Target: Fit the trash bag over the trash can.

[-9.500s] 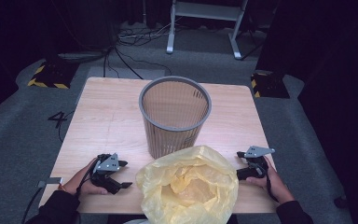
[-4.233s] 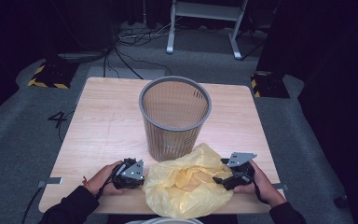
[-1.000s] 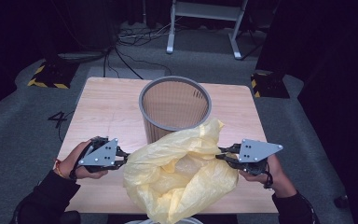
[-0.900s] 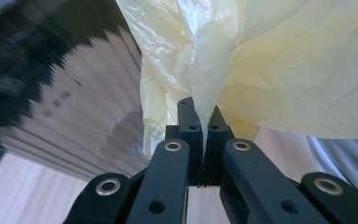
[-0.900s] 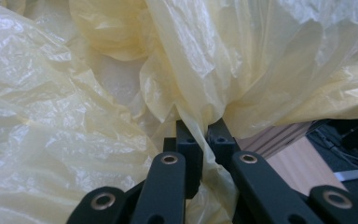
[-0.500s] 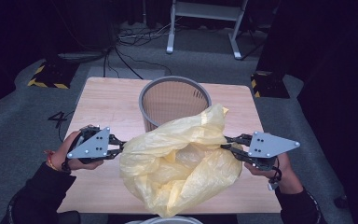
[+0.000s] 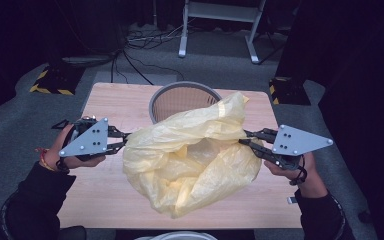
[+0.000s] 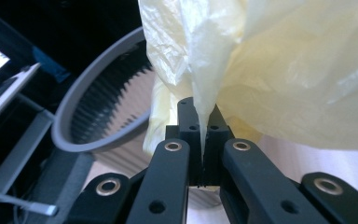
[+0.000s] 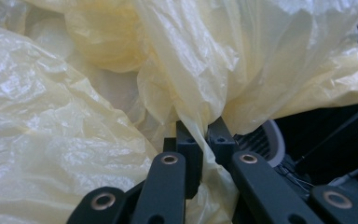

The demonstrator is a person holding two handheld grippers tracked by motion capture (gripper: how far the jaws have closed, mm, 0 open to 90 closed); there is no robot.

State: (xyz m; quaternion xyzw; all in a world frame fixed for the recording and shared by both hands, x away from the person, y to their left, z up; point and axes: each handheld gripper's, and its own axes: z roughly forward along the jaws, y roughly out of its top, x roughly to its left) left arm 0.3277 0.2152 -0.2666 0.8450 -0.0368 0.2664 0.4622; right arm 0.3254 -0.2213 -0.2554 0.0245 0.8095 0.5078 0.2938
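Both tools are up off the tabletop [image 7: 105, 200] and the yellow plastic bag [image 7: 195, 155] hangs stretched between them. The left tool [image 7: 125, 141] has its jaws pinched tight on a thin fold of the bag's edge; in the left gripper view that fold runs straight down into the narrow slit between the black jaws [image 8: 204, 154]. The right tool [image 7: 243, 139] is clamped on the opposite edge, and in the right gripper view [image 9: 200, 154] a bunched twist of film is squeezed between its jaws, with crinkled bag billowing above and to the left of them. Between the two tools the bag's mouth gapes toward the person, pale inside, its lower part sagging down towards the wood. Just beyond the bag, past both tool tips, stands the grey mesh wastebasket [image 7: 172, 100], upright, its rim partly covered by the film's top edge. From the left tool, that basket's rim curves close by on the left [image 8: 98, 116]. A hand grips each tool from behind.
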